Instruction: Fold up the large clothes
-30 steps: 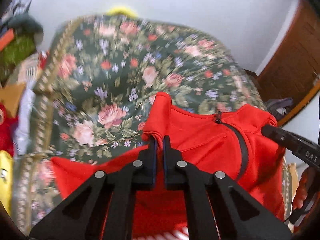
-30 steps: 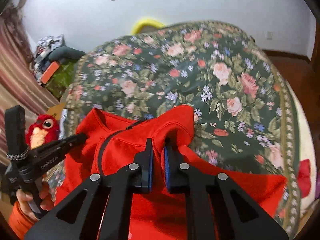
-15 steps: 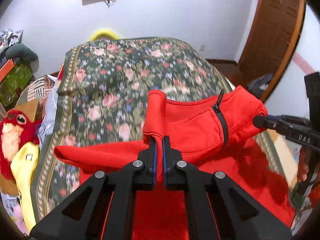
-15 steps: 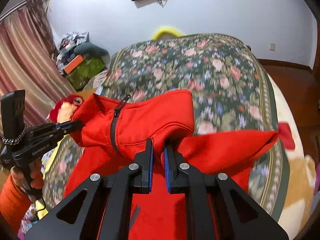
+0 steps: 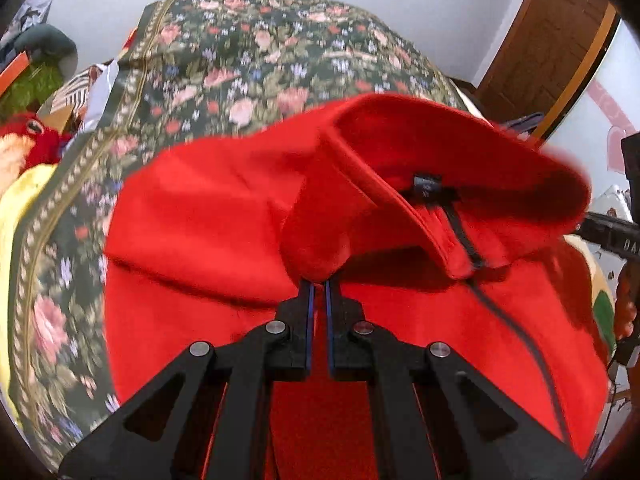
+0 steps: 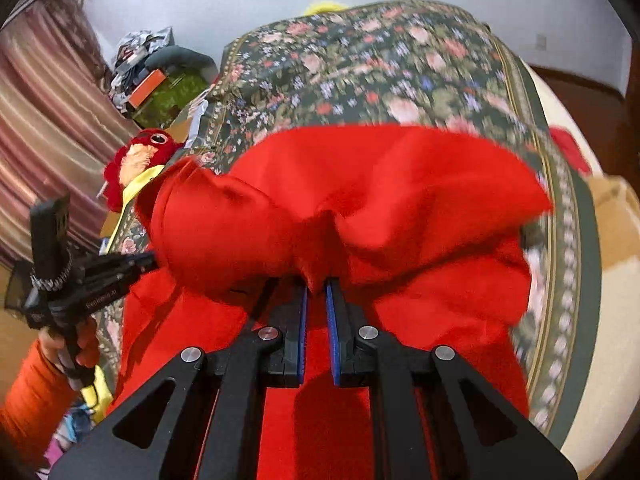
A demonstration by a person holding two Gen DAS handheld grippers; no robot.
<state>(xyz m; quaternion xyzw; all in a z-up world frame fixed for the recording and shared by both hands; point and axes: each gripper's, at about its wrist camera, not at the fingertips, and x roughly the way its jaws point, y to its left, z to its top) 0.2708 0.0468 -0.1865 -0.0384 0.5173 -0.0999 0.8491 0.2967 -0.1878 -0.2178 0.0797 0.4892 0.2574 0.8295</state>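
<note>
Since half a second ago: red fleece jacket [image 5: 224, 216] swung over toward the cameras, collar opening with dark label now facing the left wrist view, zipper front turned away from the right wrist view; upper part blurred with motion.

Left of the jacket: red plush toy [image 6: 138, 156] and yellow cloth [image 5: 18, 208] beside the bed edge; striped curtain [image 6: 44, 120] beyond; clutter with an orange box and green bag [image 6: 168, 92] against the wall.

Left gripper [image 5: 319, 286]: narrow, blue-lined jaws pinched on a rolled fold of the jacket's shoulder; seen from the right wrist view, tip pressed into the red cloth at the jacket's left end, held by a hand in an orange sleeve.

Under and behind the jacket: floral bedspread [image 6: 392, 60], dark green with pink roses and a patterned border, covering the bed.

Jacket: bright red, fuzzy, dark zipper running down from the collar; lower part flat on the bedspread, upper part lifted and doubled over it, bunched between the two grippers.

Right gripper [image 6: 316, 286]: narrow, jaws clamped on a gathered fold of the jacket's other shoulder; view past the tips blocked by the draped red cloth.

Right of the jacket: brown wooden door [image 5: 560, 32]; cream bedding [image 6: 592, 360] past the bedspread border.
</note>
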